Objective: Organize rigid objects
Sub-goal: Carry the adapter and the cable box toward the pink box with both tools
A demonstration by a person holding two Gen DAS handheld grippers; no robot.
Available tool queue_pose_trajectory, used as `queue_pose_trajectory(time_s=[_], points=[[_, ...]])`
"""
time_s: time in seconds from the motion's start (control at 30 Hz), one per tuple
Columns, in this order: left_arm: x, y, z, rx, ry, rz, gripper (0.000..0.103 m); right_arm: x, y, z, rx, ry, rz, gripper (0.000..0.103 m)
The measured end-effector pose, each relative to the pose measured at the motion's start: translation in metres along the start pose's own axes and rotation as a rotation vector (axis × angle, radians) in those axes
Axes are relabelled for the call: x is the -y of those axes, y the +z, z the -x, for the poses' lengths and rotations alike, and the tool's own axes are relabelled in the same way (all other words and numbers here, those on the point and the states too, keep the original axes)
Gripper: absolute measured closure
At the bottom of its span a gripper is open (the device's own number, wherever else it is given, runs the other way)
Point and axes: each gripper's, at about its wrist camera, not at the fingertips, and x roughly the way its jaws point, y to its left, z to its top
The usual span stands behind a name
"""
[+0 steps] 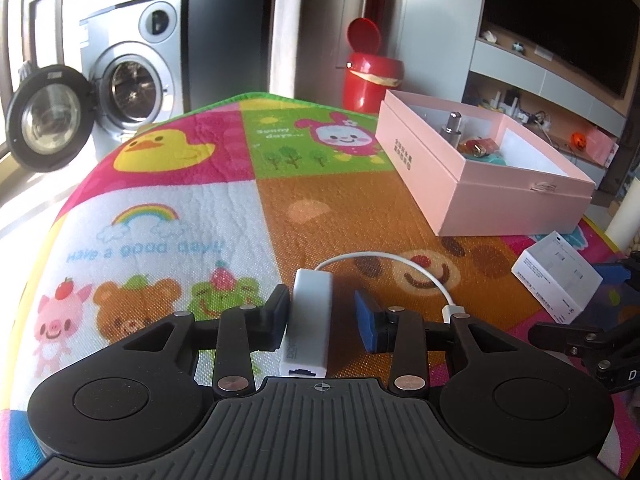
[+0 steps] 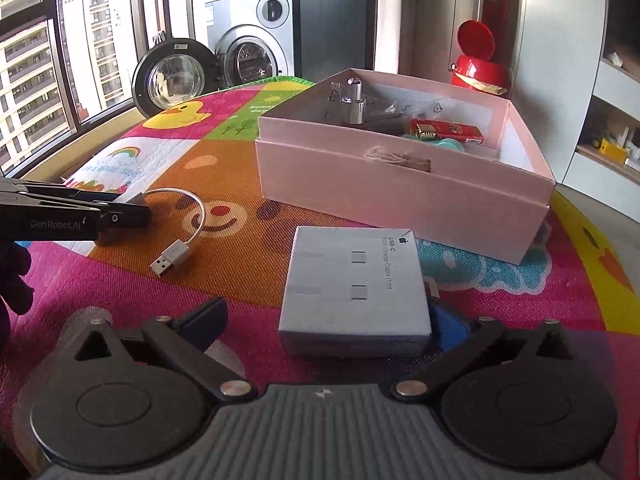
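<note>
Two grippers are over the cartoon play mat [image 1: 168,208], each working a different white item. The left gripper [image 1: 322,318] sits low with its jaws spread around the white adapter [image 1: 310,320]; the black left pad [image 1: 276,316] is right up against the adapter's side, while the blue right pad [image 1: 366,320] stands off from it with a visible gap, so nothing is clamped. The adapter lies lengthwise between the fingers, its port end facing the camera, and its short white cable [image 1: 416,266] loops out to the right and curls back to a USB plug [image 1: 454,312] lying just beside the right finger.

Over in the right wrist view, the right gripper [image 2: 328,320] is wide open. The white cable box [image 2: 354,288], printed "USB-C", lies flat on the mat between the fingers, clearly closer to the blue right pad [image 2: 448,328], which is partly hidden behind the box; whether that pad touches it cannot be told. The dark left pad [image 2: 208,316] is well apart from the box.

Behind the cable box sits the open pink box [image 2: 400,196], already holding a metal cylinder [image 2: 354,100], a red pack [image 2: 448,130] and something teal [image 2: 440,146] that is mostly hidden. From the same view the left gripper shows at the left edge, with the USB plug resting on the mat near it. A washing machine [image 1: 132,80] with its door open and a red bin [image 1: 370,76] stand beyond the mat.
</note>
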Motion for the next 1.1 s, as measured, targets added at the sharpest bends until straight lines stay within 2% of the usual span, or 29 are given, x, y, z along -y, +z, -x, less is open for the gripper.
queue_pose_trajectory(time_s=[0.13,0.27,0.37,0.57,0.67,0.73,0.77,0.87,1.0,1.1], points=[[0.002,-0.005,0.005,0.012,-0.008,-0.018,0.065,0.0,0.0,0.0,0.003,-0.002,-0.002,0.0],[0.003,-0.014,0.016,0.02,-0.024,-0.001,0.077,-0.001,0.0,0.0,0.005,-0.005,-0.004,0.0],[0.004,-0.021,0.023,0.029,-0.044,0.008,0.077,0.0,0.0,0.0,0.006,-0.007,-0.005,0.0],[0.008,-0.022,0.023,0.039,-0.031,-0.003,0.077,0.011,-0.005,0.01,-0.013,-0.056,-0.022,0.001],[0.005,-0.023,0.022,0.044,-0.04,0.012,0.077,0.022,-0.01,0.022,-0.005,-0.15,-0.005,0.003],[0.002,-0.023,0.022,0.047,-0.05,0.029,0.077,0.03,-0.012,0.027,0.004,-0.302,-0.001,0.005],[0.0,-0.024,0.022,0.048,-0.056,0.038,0.077,0.034,-0.014,0.03,0.01,-0.322,-0.005,0.005],[-0.002,-0.024,0.022,0.05,-0.065,0.052,0.077,0.038,-0.015,0.041,0.055,-0.307,-0.05,0.005],[-0.002,-0.023,0.021,0.05,-0.062,0.047,0.077,0.032,-0.004,0.037,0.049,-0.182,-0.113,0.005],[-0.001,-0.024,0.021,0.05,-0.057,0.041,0.077,0.03,0.011,0.02,0.043,-0.205,-0.196,0.005]])
